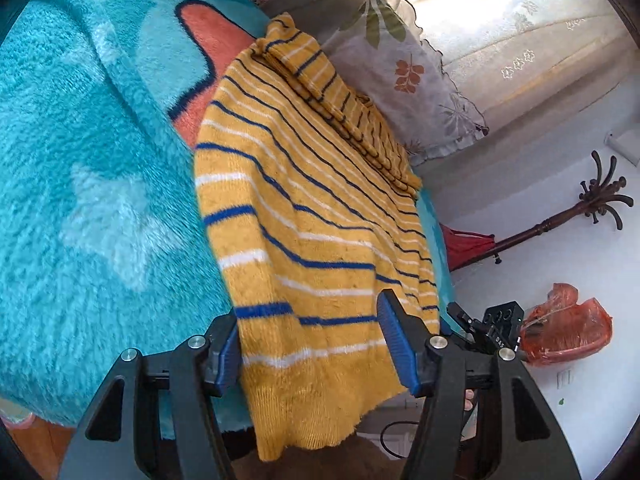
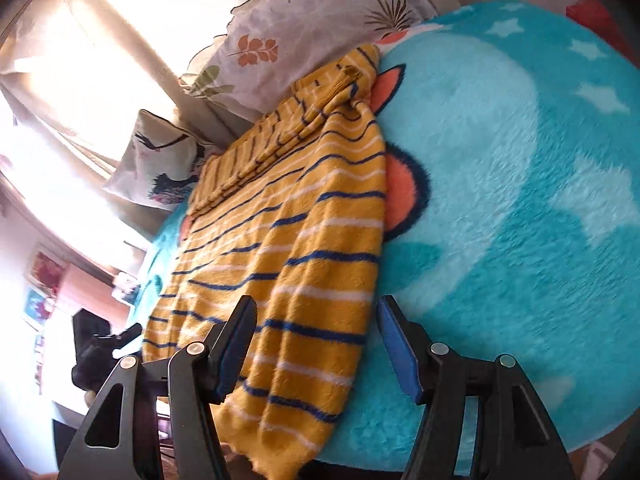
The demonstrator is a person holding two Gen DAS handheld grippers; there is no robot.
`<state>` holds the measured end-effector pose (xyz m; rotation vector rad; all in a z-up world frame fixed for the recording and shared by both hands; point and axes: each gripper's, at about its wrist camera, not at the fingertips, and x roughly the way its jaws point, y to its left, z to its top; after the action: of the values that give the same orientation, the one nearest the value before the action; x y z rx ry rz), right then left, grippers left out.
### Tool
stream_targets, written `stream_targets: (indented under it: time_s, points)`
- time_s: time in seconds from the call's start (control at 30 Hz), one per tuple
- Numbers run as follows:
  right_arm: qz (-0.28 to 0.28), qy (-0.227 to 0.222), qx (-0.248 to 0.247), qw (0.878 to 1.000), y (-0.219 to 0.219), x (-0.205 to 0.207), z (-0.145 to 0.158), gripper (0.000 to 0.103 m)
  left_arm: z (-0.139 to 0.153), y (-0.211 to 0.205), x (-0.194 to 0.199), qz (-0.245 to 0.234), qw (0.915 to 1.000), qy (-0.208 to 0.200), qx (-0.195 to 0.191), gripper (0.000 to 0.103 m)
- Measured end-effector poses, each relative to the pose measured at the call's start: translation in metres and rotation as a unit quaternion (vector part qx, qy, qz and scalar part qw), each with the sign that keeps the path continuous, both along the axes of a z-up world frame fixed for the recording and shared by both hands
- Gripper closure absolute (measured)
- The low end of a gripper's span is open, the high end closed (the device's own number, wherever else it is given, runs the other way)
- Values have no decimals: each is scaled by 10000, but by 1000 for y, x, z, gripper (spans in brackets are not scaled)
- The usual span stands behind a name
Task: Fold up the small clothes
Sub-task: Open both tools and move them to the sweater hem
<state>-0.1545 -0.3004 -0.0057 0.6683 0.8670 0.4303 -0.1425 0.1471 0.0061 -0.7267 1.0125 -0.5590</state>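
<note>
A small yellow knit sweater with blue and white stripes lies on a fluffy turquoise blanket, its hem hanging over the near edge. One side is folded over along its length. My left gripper is open, its blue pads on either side of the hem, not closed on it. In the right wrist view the same sweater lies left of centre on the blanket. My right gripper is open around the sweater's lower right edge. The other gripper shows at the sweater's right corner.
A leaf-print pillow lies beyond the sweater, also in the right wrist view, with a second pillow beside it. A coat stand, a red cloth and an orange plastic bag are on the floor to the right.
</note>
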Motion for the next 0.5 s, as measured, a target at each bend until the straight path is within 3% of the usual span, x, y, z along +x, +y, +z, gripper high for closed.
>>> stream_targets:
  time_s: [0.1,0.27,0.3,0.33,0.37,0.4,0.43,0.47,0.5]
  points:
    - [117,-104,59,9999,9,-11,0,36,-7,-16,-10,-343,9991,98,-236,43]
    - [393,-247,367,9982,31,-30,-3,36,-6,-24,-17,-270,9995,-6,-148,43]
    - [410,-258,543,9973,35,-34,-7,36,-6,-23,-18,-204,9997,12,-121,46]
    - [428,-305,740,9959,39,-39,-11,38,-7,-22,-18,-100,9999,60,-8,62]
    - [451,-324,888,9945,45,-43,-15,48,-9,-20,-16,-23,9998,134,177,89]
    - [440,-277,910,9945,51,-44,-19,56,-11,-18,-14,23,9992,220,340,95]
    - [400,-212,851,9953,55,-44,-22,77,-12,-12,-13,72,9992,259,307,94]
    - [331,-139,777,9963,58,-42,-25,89,-10,-5,-11,151,9993,239,247,95]
    - [281,-111,762,9966,57,-39,-24,91,-3,1,-11,266,9991,134,318,95]
